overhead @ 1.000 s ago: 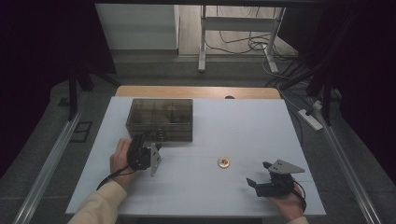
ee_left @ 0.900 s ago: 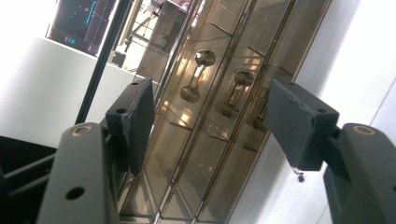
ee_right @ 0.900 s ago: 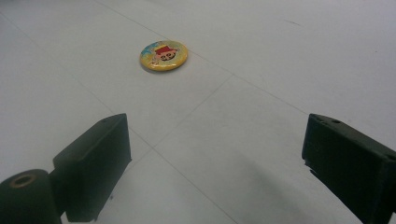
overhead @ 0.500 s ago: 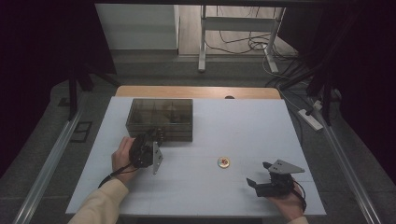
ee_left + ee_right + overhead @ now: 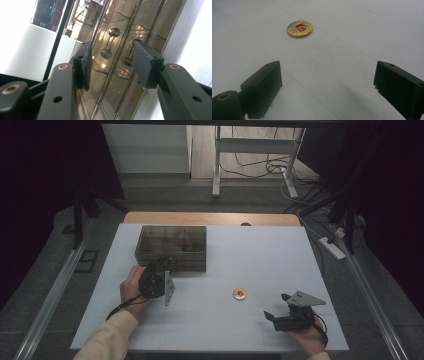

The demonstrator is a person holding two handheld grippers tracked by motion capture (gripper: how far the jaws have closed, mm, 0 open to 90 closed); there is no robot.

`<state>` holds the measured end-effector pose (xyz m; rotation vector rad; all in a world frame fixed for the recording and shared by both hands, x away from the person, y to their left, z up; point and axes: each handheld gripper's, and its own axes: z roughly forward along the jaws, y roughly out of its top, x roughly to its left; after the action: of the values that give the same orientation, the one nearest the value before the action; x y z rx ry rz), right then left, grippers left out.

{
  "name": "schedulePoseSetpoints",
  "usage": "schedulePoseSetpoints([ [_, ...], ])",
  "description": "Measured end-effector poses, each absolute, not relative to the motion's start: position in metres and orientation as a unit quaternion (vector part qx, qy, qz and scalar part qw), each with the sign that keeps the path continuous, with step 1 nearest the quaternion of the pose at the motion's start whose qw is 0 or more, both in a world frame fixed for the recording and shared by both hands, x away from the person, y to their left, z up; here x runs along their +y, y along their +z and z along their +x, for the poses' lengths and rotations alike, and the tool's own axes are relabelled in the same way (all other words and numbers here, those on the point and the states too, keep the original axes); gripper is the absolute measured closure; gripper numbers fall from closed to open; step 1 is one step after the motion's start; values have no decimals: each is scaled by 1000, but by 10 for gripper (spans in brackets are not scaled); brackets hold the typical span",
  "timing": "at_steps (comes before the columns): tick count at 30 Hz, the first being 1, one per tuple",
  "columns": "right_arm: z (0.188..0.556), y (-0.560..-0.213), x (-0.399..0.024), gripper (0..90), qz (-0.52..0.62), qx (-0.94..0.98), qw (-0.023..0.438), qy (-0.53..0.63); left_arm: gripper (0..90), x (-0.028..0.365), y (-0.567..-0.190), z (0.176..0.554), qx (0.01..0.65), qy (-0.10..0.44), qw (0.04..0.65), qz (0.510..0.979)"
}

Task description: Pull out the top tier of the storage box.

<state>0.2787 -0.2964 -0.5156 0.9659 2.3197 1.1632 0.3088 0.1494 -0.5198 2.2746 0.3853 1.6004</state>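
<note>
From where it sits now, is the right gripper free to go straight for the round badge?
Probably yes. The right gripper stands open and aimed at the badge, with bare white table between them. The left gripper is away at the smoky box.

no readable text, badge (image 5: 299, 28) bears only a cartoon face

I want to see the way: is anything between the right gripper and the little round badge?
No. In the right gripper view only bare white table lies between the open right gripper and the badge; the high view shows the same gap.
</note>
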Motion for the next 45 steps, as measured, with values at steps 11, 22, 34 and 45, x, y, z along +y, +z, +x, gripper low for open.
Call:
schedulePoseSetpoints([
  [11, 279, -516, -296, 78, 343, 823, 186, 412, 567, 149, -522, 311, 132, 568, 160, 797],
  [22, 279, -516, -296, 78, 343, 824, 187, 411, 639, 150, -522, 313, 129, 574, 157, 793],
  [34, 279, -516, -296, 78, 343, 824, 187, 410, 704, 151, -523, 316, 130, 578, 155, 791],
  [45, 279, -516, -297, 78, 344, 824, 187, 410, 752, 152, -524, 319, 128, 579, 152, 791],
])
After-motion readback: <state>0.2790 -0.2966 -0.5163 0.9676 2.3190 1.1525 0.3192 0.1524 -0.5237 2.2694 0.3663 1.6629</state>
